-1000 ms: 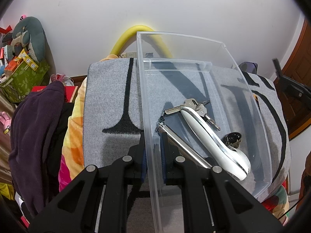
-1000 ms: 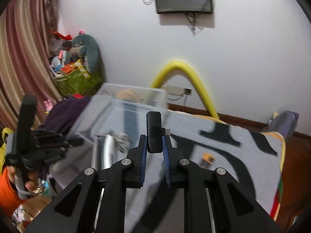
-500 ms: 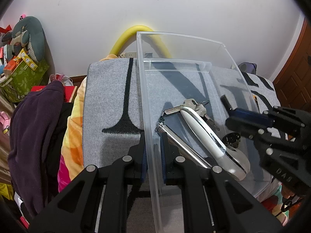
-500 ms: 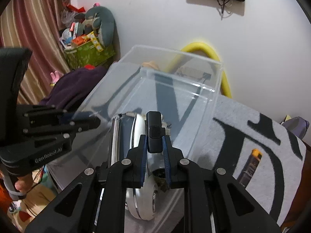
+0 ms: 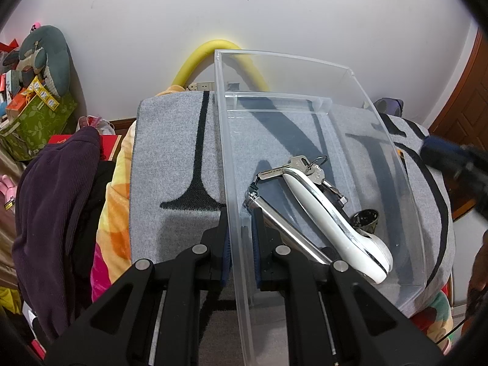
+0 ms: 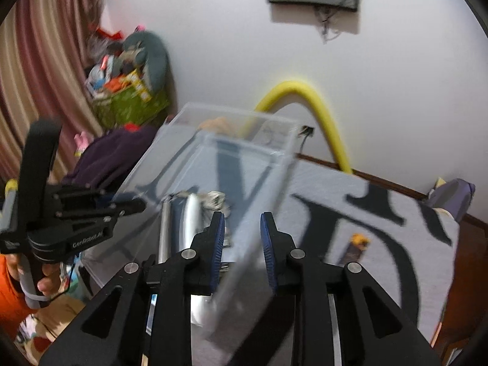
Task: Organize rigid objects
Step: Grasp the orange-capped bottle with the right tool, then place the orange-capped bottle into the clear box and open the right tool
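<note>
While both grippers pointed steeply downward, the clear plastic bin (image 5: 360,128) rested on the grey blanket (image 5: 170,152). Inside lay a white handle (image 5: 332,216), a metal tube (image 5: 286,228), keys (image 5: 292,166) and, at 5 o'clock, a small black cap (image 5: 366,218). The left gripper (image 5: 241,241) pinched the bin's wall. The right gripper (image 6: 242,244) was opening, jaws straddling the bin's opposite wall, pads apart from it.
</note>
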`<move>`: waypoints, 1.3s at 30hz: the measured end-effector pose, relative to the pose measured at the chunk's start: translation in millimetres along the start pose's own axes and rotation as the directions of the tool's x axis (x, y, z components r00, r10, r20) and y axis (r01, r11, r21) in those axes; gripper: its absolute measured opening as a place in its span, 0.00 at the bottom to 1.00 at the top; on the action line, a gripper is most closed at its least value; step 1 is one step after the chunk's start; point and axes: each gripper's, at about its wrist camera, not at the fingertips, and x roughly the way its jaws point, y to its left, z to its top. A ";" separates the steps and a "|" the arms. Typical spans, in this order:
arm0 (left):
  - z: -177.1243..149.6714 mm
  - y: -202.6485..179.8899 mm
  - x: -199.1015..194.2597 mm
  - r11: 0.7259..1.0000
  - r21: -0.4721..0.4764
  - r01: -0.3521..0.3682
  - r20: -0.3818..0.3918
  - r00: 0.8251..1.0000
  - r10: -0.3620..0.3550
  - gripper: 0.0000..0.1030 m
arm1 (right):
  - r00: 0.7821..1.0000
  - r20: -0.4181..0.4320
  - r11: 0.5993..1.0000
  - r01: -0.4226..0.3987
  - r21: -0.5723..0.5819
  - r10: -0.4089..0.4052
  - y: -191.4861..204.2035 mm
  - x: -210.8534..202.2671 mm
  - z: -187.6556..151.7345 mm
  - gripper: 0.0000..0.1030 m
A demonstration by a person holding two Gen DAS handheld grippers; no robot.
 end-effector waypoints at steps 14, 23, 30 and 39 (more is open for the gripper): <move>-0.3 0.0 0.3 1.000 0.004 -0.005 -0.001 1.000 0.005 0.10 | 0.981 -0.132 0.968 0.163 0.193 -0.139 -82.7 34.1 -41.0 0.37; -0.5 0.5 -1.2 1.000 0.005 -0.007 -0.001 1.000 0.007 0.10 | 0.973 -0.160 0.967 0.193 0.164 -0.167 -83.2 57.8 -51.3 0.23; 0.4 0.7 -1.0 1.000 0.003 -0.003 -0.001 1.000 0.003 0.10 | 0.983 -0.099 0.971 0.170 0.168 -0.155 -79.0 32.9 -41.4 0.21; 1.1 2.8 -1.3 1.000 -0.002 0.002 -0.001 1.000 -0.002 0.10 | 0.992 0.070 0.991 0.095 0.095 -0.102 -30.4 -12.9 -0.2 0.21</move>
